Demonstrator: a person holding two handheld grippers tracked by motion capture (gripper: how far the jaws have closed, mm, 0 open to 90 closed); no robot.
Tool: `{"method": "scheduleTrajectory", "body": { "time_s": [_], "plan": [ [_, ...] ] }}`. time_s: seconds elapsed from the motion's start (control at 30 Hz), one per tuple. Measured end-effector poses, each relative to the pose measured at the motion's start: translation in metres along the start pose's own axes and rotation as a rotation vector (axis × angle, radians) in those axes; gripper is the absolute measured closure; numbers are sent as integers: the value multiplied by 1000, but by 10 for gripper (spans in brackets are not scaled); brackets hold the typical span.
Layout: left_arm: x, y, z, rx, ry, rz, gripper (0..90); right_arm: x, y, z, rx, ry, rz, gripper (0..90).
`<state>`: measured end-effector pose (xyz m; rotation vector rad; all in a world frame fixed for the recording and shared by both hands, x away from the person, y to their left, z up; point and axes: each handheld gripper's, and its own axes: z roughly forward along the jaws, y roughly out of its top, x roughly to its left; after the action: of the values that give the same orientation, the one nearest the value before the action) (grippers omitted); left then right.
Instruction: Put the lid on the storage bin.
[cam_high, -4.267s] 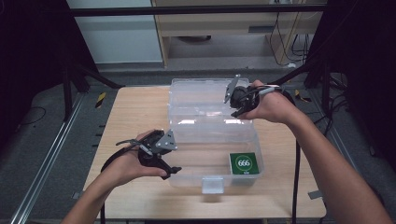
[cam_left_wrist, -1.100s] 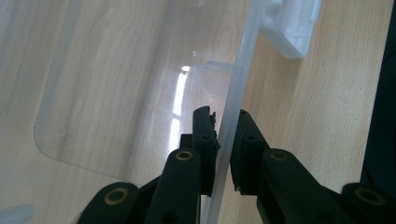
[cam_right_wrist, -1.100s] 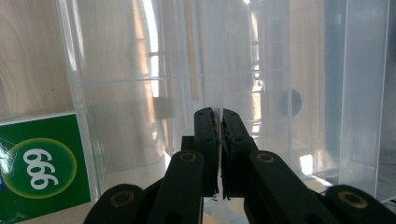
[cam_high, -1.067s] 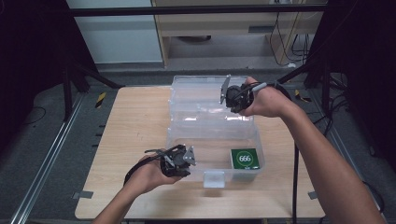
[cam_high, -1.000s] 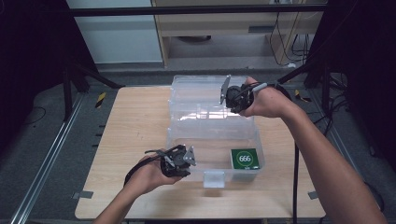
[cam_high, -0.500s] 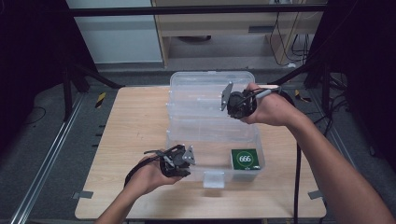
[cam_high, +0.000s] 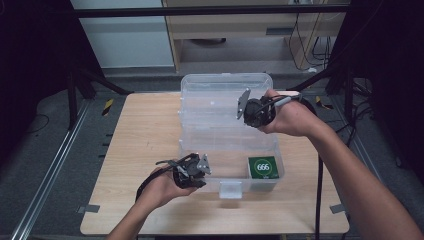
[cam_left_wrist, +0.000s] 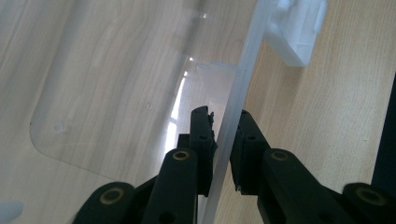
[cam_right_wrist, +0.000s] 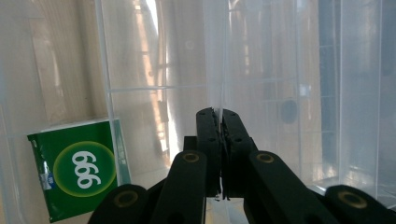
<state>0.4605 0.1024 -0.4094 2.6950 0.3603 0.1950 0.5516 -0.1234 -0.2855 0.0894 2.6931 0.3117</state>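
two grippers work a clear plastic storage box on a wooden table

the left gripper (cam_left_wrist: 224, 140) has its black jaws closed on the front rim of the clear plastic box (cam_high: 200, 112), the thin wall running up between the two pads, just beside the white latch (cam_left_wrist: 299, 28) that hangs off that same edge. that hold looks meant to pin the base of the box to the table (cam_high: 135, 130) while the other hand works. the right gripper (cam_right_wrist: 219, 135) has its jaws pinched shut on a thin transparent panel inside the box, which from the high view appears to be the lifted lid or an inner tray; which of the two cannot be told for sure. seen from above, the left gripper (cam_high: 192, 170) sits at the near left corner of the box and the right gripper (cam_high: 257, 110) is raised over its middle, a forearm reaching in from the right. a green packet marked 666 (cam_high: 263, 167) stands in the near right corner of the box, clear of both grippers. the box itself rests in the middle of the table, its latch facing the person.
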Motion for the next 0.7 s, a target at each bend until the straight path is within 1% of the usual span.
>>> {"method": "scheduleTrajectory", "body": {
  "time_s": [0.03, 0.07, 0.13, 0.17, 0.37, 0.4, 0.43, 0.7],
  "plan": [
    [0, 0, 0, 0, 0, 0, 797, 0, 0, 0, 0, 0, 0, 879],
    [2, 1, 0, 1, 6, 35, 796, 4, -1, -2, 0, -3, 0, 879],
    [2, 1, 0, -1, 6, 34, 796, 6, -1, -3, 0, -5, -6, 879],
    [2, 1, 0, -1, 7, 30, 796, 10, -1, -5, -5, -9, -11, 879],
    [2, 1, 0, -1, 11, 29, 793, 23, -4, -9, -11, -25, -25, 877],
    [2, 1, 0, -1, 11, 28, 793, 23, -4, -9, -11, -25, -25, 877],
    [2, 1, 0, -1, 13, 30, 793, 27, -4, -10, -18, -28, -29, 876],
    [2, 2, 0, 5, 21, 38, 790, 38, -8, -12, -33, -39, -25, 872]
  ]
}}
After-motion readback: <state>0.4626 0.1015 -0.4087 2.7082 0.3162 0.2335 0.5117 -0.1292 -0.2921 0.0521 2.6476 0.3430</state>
